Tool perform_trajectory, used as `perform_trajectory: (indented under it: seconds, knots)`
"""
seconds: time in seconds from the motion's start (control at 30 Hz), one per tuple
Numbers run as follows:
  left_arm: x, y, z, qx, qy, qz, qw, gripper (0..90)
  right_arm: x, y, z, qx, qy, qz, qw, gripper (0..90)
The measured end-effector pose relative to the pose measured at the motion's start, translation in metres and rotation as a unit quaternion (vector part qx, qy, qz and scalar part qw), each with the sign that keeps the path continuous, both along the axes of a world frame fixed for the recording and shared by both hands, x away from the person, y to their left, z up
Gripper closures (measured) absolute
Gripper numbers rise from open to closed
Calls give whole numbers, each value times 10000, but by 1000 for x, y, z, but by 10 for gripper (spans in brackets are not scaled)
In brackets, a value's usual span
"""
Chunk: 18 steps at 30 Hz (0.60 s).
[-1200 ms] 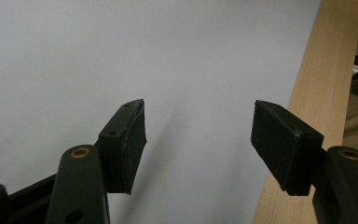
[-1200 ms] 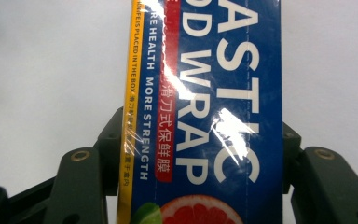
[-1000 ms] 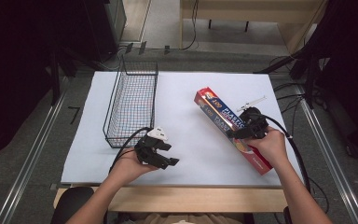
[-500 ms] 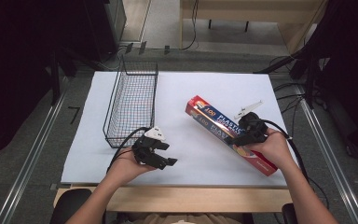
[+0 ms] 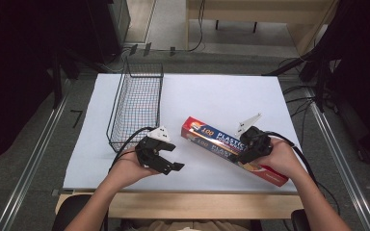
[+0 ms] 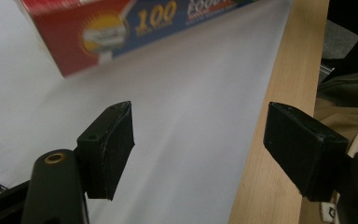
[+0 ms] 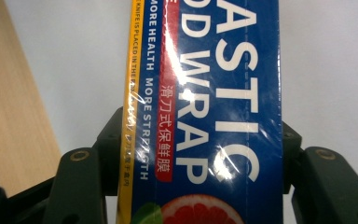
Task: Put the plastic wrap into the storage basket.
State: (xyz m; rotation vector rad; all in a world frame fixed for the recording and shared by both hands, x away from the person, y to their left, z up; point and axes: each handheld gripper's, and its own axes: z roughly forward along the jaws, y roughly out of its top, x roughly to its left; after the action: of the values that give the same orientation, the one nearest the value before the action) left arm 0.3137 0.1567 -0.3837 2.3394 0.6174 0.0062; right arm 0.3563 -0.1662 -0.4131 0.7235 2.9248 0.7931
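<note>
Holding the plastic wrap box [image 5: 233, 149] clenched in our R gripper [image 5: 247, 150], we've got it lying at table centre-right. L gripper [image 5: 169, 156], jaws just opened w/ nothing between, waits at 9 o'clock of it. Wire basket [image 5: 137, 103], at 10 o'clock, has nothing in it; box probably goes there next.

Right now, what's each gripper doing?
Left gripper: open, jaws have just been opening, nothing between them.
Right gripper: shut on the plastic wrap box.
</note>
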Motion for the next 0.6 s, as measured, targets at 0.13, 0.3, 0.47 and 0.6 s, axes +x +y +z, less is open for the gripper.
perform_trajectory:
  seconds: [0.13, 0.3, 0.47, 0.6]
  knots:
    - [2, -5, 8, 100, 5, -154, 9998, 251, -3, 4, -3, -32, 47, 143, 9999, 416]
    - [7, -12, 17, 92, -16, -350, 9993, 252, -6, 6, -2, -22, -43, 310, 9995, 416]
    - [8, -22, 26, 138, -186, -626, 9978, 253, -11, 12, 0, 16, -70, 601, 9982, 416]
    - [12, -31, 30, 136, -277, -744, 9968, 254, -16, 18, -1, -38, -70, 886, 9960, 416]
